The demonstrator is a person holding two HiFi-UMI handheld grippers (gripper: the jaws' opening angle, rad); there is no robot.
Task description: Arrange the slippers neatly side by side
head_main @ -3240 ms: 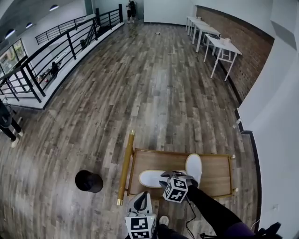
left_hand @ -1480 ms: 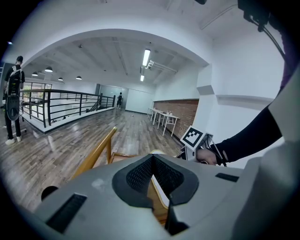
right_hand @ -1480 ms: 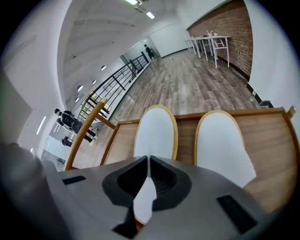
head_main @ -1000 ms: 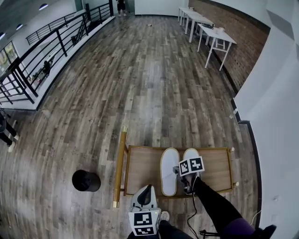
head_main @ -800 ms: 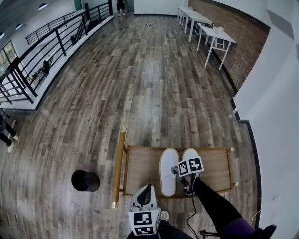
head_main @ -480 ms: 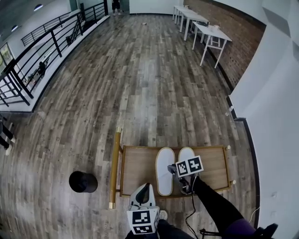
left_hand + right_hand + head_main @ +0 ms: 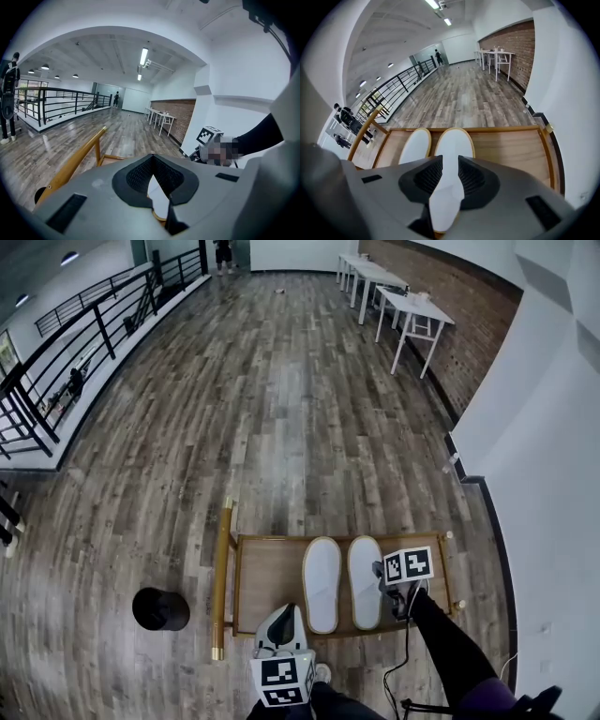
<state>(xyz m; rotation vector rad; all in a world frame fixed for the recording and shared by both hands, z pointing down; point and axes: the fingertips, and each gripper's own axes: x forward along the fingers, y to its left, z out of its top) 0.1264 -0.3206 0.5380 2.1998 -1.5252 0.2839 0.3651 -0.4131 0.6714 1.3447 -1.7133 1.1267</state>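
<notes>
Two white slippers lie parallel, toes pointing away, on a wooden tray cart (image 7: 272, 563). In the head view the left slipper (image 7: 321, 584) and the right slipper (image 7: 366, 580) nearly touch. My right gripper (image 7: 384, 573) hovers by the right slipper's heel. In the right gripper view its jaws (image 7: 450, 159) stand a little apart, open, with the right slipper (image 7: 453, 140) showing through the gap and the left slipper (image 7: 415, 145) beside it. My left gripper (image 7: 281, 615) stays at the cart's near edge. Its tips (image 7: 152, 157) meet, shut on nothing.
The cart's golden handle bar (image 7: 220, 582) runs along its left side. A black round stool (image 7: 159, 608) stands on the wood floor to the left. A white wall (image 7: 534, 474) rises to the right, white tables (image 7: 403, 306) stand far back, and a black railing (image 7: 84, 343) runs far left.
The slipper that lay crosswise has been turned and set beside the other. In the last half second my right gripper drew off to the right of it. The left gripper stayed put.
</notes>
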